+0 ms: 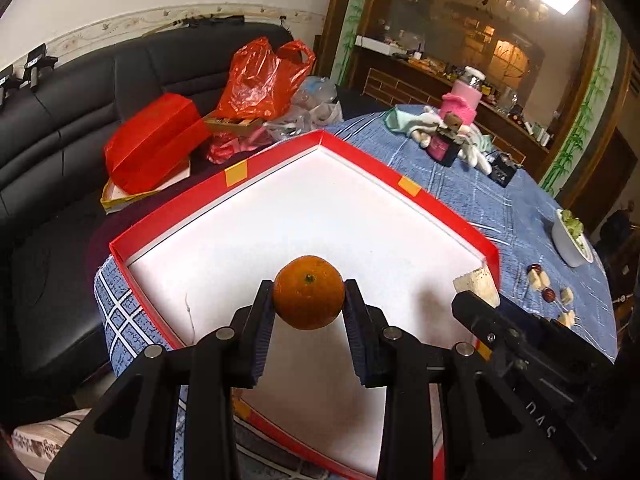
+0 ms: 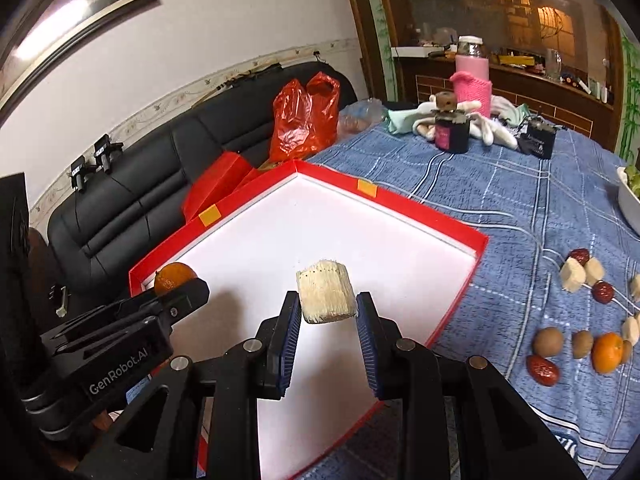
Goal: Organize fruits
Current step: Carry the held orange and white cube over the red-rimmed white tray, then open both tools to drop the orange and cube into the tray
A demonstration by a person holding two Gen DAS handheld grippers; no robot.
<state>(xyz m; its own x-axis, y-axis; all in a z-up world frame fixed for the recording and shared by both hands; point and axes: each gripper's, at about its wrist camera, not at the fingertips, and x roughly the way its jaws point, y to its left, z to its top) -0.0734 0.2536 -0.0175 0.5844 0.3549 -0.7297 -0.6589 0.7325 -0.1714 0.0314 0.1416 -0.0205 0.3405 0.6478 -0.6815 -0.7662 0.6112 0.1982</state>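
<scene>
A red tray with a white floor point(image 1: 224, 216) point(image 2: 460, 280) lies on the blue checked tablecloth. My left gripper point(image 1: 309, 300) is shut on an orange point(image 1: 309, 298) and holds it over the tray's near left part; the orange also shows in the right wrist view point(image 2: 174, 276). My right gripper point(image 2: 328, 306) is shut on a pale fibrous sugarcane chunk point(image 2: 326, 298), held over the tray's near right side; the chunk also shows in the left wrist view point(image 1: 476, 286). Loose fruit lies on the cloth to the right: an orange point(image 2: 608, 352), kiwis point(image 2: 549, 342), red dates point(image 2: 542, 370) and cane pieces point(image 2: 572, 274).
A white bowl of greens point(image 1: 570, 240) stands at the table's right edge. A pink-sleeved bottle point(image 2: 474, 76), a dark jar point(image 2: 452, 132), white gloves and a small black box point(image 2: 538, 140) sit at the far end. A black sofa with red bags point(image 1: 260, 76) is on the left.
</scene>
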